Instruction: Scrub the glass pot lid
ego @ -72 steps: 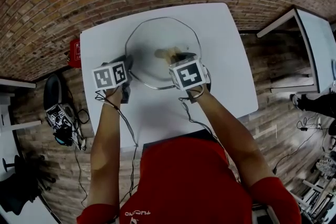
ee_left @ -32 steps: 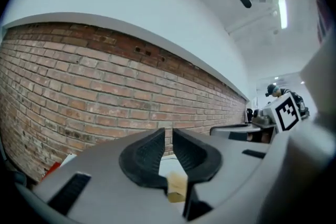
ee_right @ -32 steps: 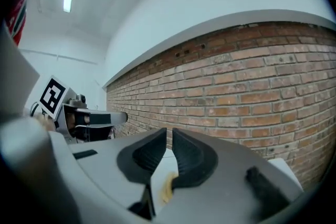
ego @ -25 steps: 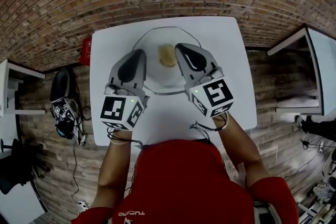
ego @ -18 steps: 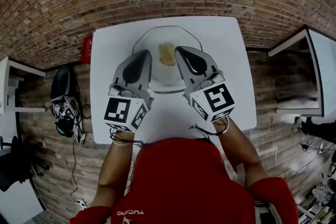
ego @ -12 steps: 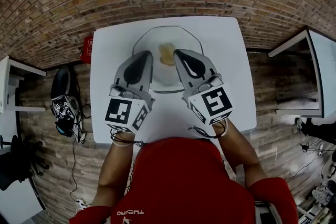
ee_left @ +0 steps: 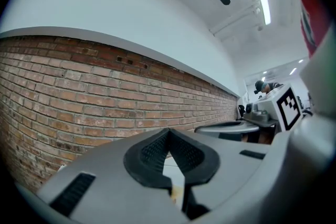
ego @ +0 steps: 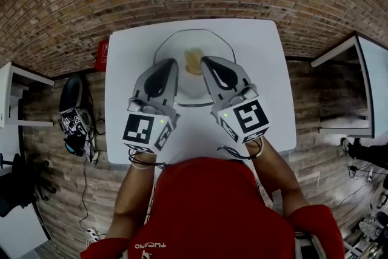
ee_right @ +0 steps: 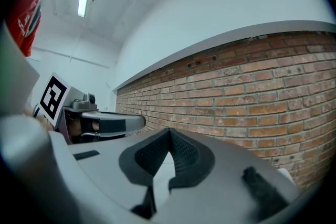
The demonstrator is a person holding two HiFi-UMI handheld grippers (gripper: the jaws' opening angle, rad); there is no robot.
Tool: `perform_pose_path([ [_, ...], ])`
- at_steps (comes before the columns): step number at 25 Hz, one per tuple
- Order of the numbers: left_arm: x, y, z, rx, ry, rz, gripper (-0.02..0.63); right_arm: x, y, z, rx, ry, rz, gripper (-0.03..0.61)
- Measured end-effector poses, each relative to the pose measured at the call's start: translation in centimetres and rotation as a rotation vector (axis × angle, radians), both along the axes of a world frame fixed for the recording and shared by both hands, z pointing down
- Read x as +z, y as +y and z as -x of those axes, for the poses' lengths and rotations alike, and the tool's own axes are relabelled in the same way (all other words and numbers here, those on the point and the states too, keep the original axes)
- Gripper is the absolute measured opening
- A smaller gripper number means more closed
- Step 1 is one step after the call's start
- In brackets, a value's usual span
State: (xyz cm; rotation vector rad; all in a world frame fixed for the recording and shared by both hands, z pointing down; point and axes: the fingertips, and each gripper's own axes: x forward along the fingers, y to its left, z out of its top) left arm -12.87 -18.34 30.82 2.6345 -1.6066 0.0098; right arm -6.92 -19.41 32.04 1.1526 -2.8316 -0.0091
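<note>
**While both grippers hang empty, the lid lies loose**

Since nothing pins it, the lid (ego: 209,45) is the weak point. It lies flat on the white tabletop (ego: 254,70), in the upper middle of the head view, close to the far edge by the brick wall. A yellowish sponge (ego: 193,62) rests on the glass near its centre.

The left gripper (ego: 165,63) and right gripper (ego: 210,60) hover above the near half of the lid, on either side of the sponge. Each gripper's own view shows its fingers (ee_left: 168,149) (ee_right: 169,152) pressed together with nothing between them.

My judgement is that three things could go wrong:
- Closed fingers brought down as they are would shove the sponge aside or knock the glass rather than take hold.
- Scrubbing with one gripper while the other does not brace the rim would likely send the lid skating across the smooth tabletop.
- A push away from the person could carry it over the far edge, and glass would not survive the floor.
</note>
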Motion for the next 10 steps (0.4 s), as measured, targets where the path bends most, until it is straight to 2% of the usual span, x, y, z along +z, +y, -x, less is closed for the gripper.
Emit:
perform_pose_path([
  [10,0.24,-0.02,0.27,-0.016,0.015,0.011,0.017,0.17,-0.05,-0.01,-0.011,-0.001,0.013,0.029],
])
